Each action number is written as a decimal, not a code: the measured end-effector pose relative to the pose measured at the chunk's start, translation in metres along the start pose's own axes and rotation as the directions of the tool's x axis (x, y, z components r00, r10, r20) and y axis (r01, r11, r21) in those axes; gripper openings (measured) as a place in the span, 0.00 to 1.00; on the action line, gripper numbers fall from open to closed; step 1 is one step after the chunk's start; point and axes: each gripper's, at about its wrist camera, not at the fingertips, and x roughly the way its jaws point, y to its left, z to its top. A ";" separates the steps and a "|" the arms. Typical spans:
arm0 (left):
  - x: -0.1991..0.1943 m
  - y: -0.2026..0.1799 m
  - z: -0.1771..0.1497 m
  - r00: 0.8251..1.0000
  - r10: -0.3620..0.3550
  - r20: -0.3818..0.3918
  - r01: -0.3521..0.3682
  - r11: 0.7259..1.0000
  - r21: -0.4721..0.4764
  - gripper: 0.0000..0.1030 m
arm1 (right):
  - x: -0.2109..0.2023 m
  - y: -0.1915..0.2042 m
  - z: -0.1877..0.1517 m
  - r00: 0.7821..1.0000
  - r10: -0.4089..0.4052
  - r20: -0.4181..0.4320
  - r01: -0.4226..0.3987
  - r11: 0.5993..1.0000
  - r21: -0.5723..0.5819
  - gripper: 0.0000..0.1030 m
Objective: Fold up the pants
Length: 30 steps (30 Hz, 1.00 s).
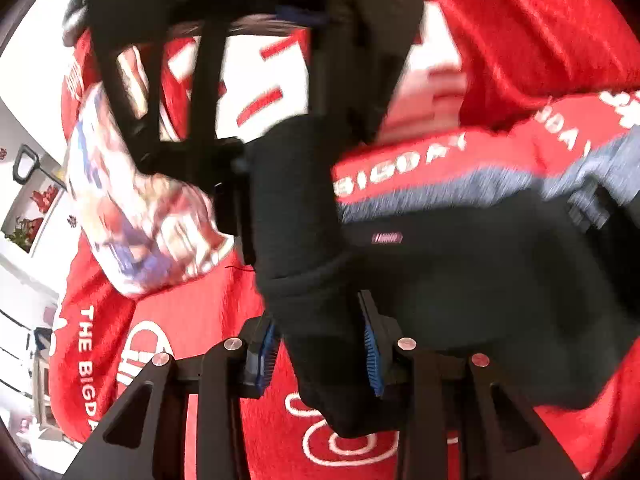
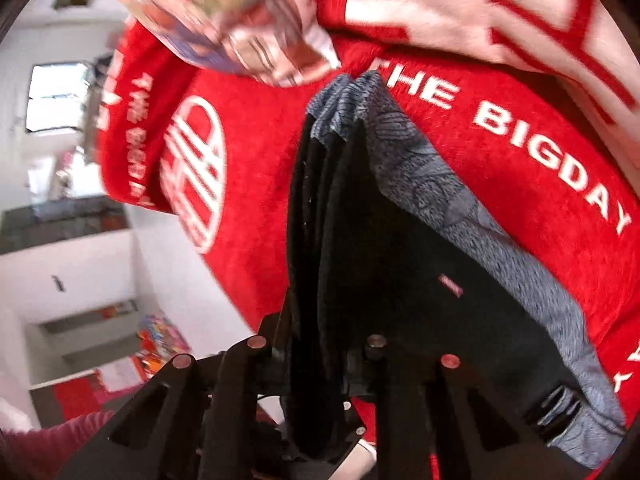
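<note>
The black pants [image 1: 460, 272] with a grey patterned lining and a small red label hang over a red blanket. In the left wrist view my left gripper [image 1: 320, 356] is shut on a thick fold of the black fabric between its blue pads [image 1: 372, 360]. The right gripper's black frame [image 1: 168, 92] shows above it, blurred. In the right wrist view my right gripper [image 2: 316, 360] is shut on bunched black folds of the pants [image 2: 400, 272], whose grey lining [image 2: 460, 208] runs along the right edge. Its fingertips are hidden by the cloth.
A red blanket [image 2: 500, 184] with white "THE BIGDAY" lettering lies under everything. A patterned white cloth or pillow [image 1: 132, 208] lies on it; it also shows in the right wrist view [image 2: 240, 20]. White room walls and shelves [image 2: 80, 288] are at the left.
</note>
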 end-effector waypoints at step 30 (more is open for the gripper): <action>-0.120 -0.331 0.079 0.946 -0.324 0.016 0.286 0.856 0.431 0.36 | -0.157 -0.330 -0.338 0.792 0.176 0.584 -0.443 0.824 0.353 0.19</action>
